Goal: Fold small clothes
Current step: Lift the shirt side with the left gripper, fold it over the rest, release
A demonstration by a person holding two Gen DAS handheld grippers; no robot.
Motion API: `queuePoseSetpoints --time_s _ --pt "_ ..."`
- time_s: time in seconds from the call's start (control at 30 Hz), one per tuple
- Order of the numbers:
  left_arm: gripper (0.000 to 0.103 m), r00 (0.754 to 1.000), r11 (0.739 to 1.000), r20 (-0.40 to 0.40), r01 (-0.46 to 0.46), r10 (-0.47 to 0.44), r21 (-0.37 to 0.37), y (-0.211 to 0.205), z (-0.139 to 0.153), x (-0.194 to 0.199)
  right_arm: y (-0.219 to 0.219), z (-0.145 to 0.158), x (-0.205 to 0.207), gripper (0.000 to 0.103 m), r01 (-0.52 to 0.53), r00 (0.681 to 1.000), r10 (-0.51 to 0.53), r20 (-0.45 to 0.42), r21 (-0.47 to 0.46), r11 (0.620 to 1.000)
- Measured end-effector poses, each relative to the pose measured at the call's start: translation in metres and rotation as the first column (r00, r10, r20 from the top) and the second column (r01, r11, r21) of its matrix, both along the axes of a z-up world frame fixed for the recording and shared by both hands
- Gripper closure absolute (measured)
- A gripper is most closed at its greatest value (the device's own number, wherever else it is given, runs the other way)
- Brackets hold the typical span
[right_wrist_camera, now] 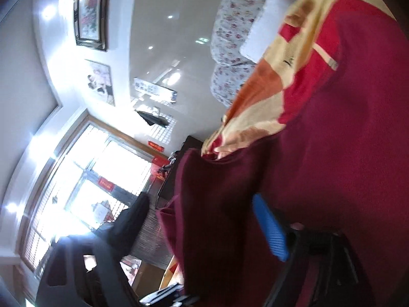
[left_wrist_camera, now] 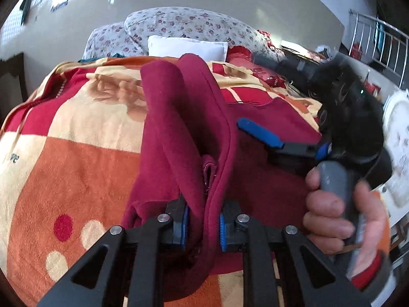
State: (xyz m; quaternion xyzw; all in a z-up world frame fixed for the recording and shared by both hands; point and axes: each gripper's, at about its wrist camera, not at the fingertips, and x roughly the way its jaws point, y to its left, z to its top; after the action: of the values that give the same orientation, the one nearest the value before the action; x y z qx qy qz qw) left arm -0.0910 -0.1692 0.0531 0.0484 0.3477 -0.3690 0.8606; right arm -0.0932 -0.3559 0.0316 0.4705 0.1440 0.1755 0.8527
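Note:
A dark red fleece garment (left_wrist_camera: pixel 179 133) lies on the bed, with one folded edge lifted off it. At the bottom of the left wrist view my left gripper (left_wrist_camera: pixel 203 229) is shut on that raised fold, blue pads (left_wrist_camera: pixel 184 226) pressing from both sides. To the right, a hand (left_wrist_camera: pixel 334 204) holds my right gripper (left_wrist_camera: pixel 259 133), one blue finger out over the flat part of the garment. In the right wrist view the right gripper (right_wrist_camera: pixel 202 227) stands wide open. The garment (right_wrist_camera: pixel 332 153) fills the space by its blue pad (right_wrist_camera: pixel 271 230), not pinched.
The bed carries a checked blanket (left_wrist_camera: pixel 76 158) in orange, cream and red. Floral pillows (left_wrist_camera: pixel 184 25) and a white pillow (left_wrist_camera: pixel 186 47) lie at its head. A metal railing (left_wrist_camera: pixel 378 38) stands at the right. A bright window (right_wrist_camera: pixel 97 168) and framed pictures (right_wrist_camera: pixel 90 12) line the wall.

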Motion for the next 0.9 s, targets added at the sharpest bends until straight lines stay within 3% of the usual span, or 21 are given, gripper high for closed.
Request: queuePoseSetpoints --time_s 0.1,0.2,0.33,0.43,0.53,0.63,0.73,0.8,0.83,0.87,0.9 --pt "0.086 1.0 1.0 0.029 0.0 0.0 0.019 -0.003 -0.002 -0.005 0.024 0.025 0.001 0.006 -0.022 1.0 0.022 -0.001 -0.173 0.985" --pt "0.086 0.999 1.0 0.041 0.005 -0.006 0.028 -0.001 -0.004 -0.008 0.039 0.04 0.008 0.006 -0.018 0.997 -0.005 -0.078 -0.297 0.955" --pt "0.086 0.999 1.0 0.038 0.007 -0.008 0.025 0.0 -0.003 -0.008 0.04 0.046 0.022 0.006 -0.078 0.988 0.04 -0.148 -0.262 0.962" --pt "0.086 0.999 1.0 0.042 0.008 -0.009 0.026 0.0 -0.004 -0.009 0.047 0.046 0.035 0.006 -0.134 0.971 0.067 -0.228 -0.293 0.947" --pt "0.086 0.999 1.0 0.038 0.009 -0.01 0.023 0.001 -0.004 -0.008 0.064 0.05 0.054 0.006 -0.208 0.946 0.083 -0.314 -0.39 0.897" --pt "0.086 0.999 1.0 0.037 0.009 -0.01 0.023 0.001 -0.003 -0.008 0.074 0.052 0.062 0.006 -0.249 0.936 0.102 -0.338 -0.428 0.869" --pt "0.086 0.999 1.0 0.038 0.01 -0.011 0.025 0.001 -0.004 -0.008 0.088 0.048 0.075 0.007 -0.292 0.916 0.08 -0.393 -0.517 0.805" --pt "0.086 0.999 1.0 0.038 0.008 -0.009 0.028 0.0 -0.004 -0.008 0.096 0.043 0.08 0.032 -0.288 0.908 0.018 -0.419 -0.592 0.753" --pt "0.086 0.999 1.0 0.039 0.006 -0.007 0.031 0.0 -0.004 -0.008 0.098 0.042 0.079 0.054 -0.275 0.908 -0.01 -0.418 -0.615 0.739" --pt "0.086 0.999 0.999 0.037 0.004 -0.006 0.035 0.0 -0.004 -0.008 0.096 0.041 0.078 0.07 -0.255 0.912 -0.031 -0.409 -0.624 0.739" --pt "0.085 0.999 0.999 0.034 0.004 -0.005 0.035 0.0 -0.005 -0.007 0.093 0.041 0.076 0.076 -0.241 0.915 -0.037 -0.401 -0.62 0.746"
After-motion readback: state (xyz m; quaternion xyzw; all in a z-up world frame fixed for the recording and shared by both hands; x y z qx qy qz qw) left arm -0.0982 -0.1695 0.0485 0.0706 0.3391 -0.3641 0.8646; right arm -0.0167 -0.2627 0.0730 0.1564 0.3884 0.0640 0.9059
